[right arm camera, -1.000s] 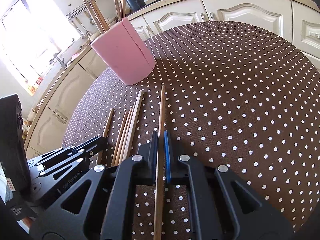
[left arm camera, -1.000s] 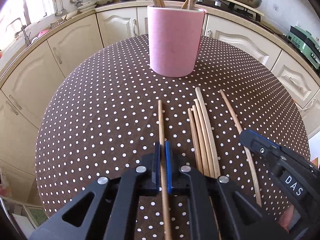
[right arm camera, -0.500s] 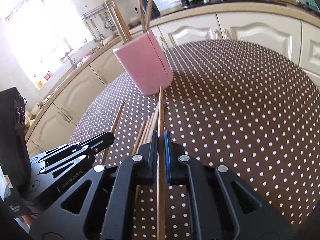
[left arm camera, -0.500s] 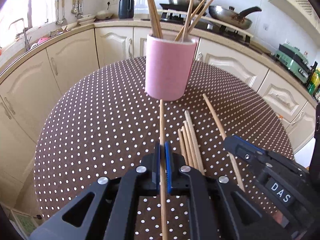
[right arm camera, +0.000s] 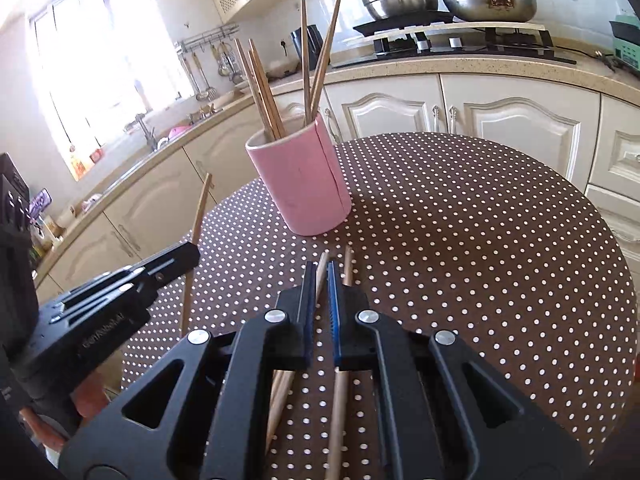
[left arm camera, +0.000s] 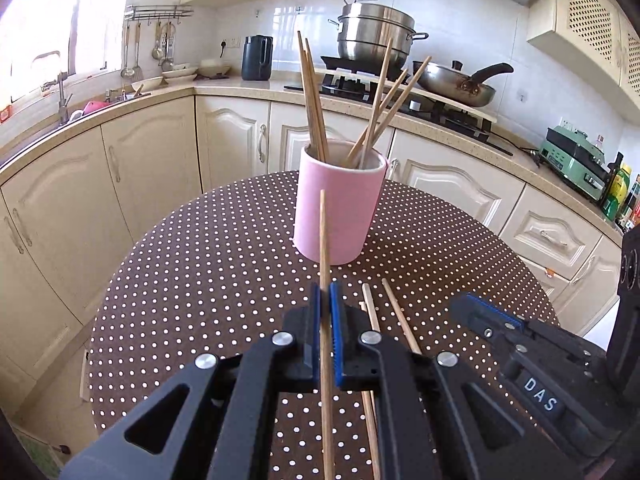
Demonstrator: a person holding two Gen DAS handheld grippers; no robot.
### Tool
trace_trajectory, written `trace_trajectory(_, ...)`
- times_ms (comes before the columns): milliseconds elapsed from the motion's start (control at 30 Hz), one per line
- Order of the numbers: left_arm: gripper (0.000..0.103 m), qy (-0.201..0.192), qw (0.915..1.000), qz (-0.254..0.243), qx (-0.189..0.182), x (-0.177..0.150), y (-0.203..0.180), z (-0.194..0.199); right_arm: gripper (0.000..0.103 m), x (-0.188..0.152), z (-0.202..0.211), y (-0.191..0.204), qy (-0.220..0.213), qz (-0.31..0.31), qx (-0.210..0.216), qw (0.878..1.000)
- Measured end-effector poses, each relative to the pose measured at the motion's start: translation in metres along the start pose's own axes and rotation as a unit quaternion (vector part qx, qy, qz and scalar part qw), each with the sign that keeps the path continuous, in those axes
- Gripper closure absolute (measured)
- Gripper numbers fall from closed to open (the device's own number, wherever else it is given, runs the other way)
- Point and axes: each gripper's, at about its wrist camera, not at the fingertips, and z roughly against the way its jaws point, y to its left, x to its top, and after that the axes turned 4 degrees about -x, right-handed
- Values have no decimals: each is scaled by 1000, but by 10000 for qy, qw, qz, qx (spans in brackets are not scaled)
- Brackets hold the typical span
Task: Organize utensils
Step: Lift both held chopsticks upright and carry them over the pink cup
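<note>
Landmark: a pink cup (left arm camera: 340, 208) stood upright on the polka-dot table (left arm camera: 200, 280), on the far side from both grippers.
Cup contents: several wooden chopsticks (left arm camera: 314, 92) stood in the pink cup, fanned out and leaning on its rim.
Left gripper (left arm camera: 325, 292): its jaws were clamped on a single chopstick (left arm camera: 323, 240).
Held chopstick: it ran straight forward between the blue pads, and its tip showed in front of the pink cup's wall, below the rim. In the right wrist view it rose from the left gripper, left of the pink cup.
Right gripper (right arm camera: 319, 280): its jaws were drawn almost together, with only a narrow slit between the pads. Through the slit showed the cloth and a stick lying below, and I could not see any stick pinched there.
Loose chopsticks (left arm camera: 370, 308): they lay flat on the table on the near side of the pink cup, pointing roughly toward it, under and between the two grippers.
</note>
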Motion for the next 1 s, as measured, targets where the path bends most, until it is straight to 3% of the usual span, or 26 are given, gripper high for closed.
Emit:
trace_trajectory(33,97,52,10000,2,-11,0,0,-2,92,0,-5,1,139,107,-110,9998)
trace_trajectory(100,97,228,9997,-7,59,0,-1,-5,69,-1,-12,1,322,156,-307,9989)
trace_trajectory(133,97,283,9996,-9,68,-1,-2,-7,39,-2,-13,0,343,150,-344,9987)
trace_trajectory(233,97,423,9991,-25,62,-3,-1,-10,38,-8,-16,1,278,309,-459,9981)
trace_trajectory(333,97,594,9982,-11,72,-5,1,-16,38,-10,-27,6,452,512,-554,9961)
trace_trajectory(400,97,713,9974,53,71,-7,3,-20,44,-14,-36,10,648,716,-658,9932)
trace_trajectory(467,97,823,9965,112,40,-10,7,-25,70,-19,-47,15,909,845,-813,9889)
trace_trajectory(600,97,996,9948,189,62,-15,11,-32,83,-21,-57,20,976,1144,-1020,9834)
trace_trajectory(633,97,1028,9945,200,57,-16,12,-34,95,-22,-59,20,980,1135,-978,9838)
trace_trajectory(800,97,1062,9941,217,-4,-18,13,-38,97,-19,-56,6,964,801,-532,9907)
trace_trajectory(1000,97,855,9962,156,-36,-9,7,-32,97,-8,-39,-1,497,496,-324,9970)
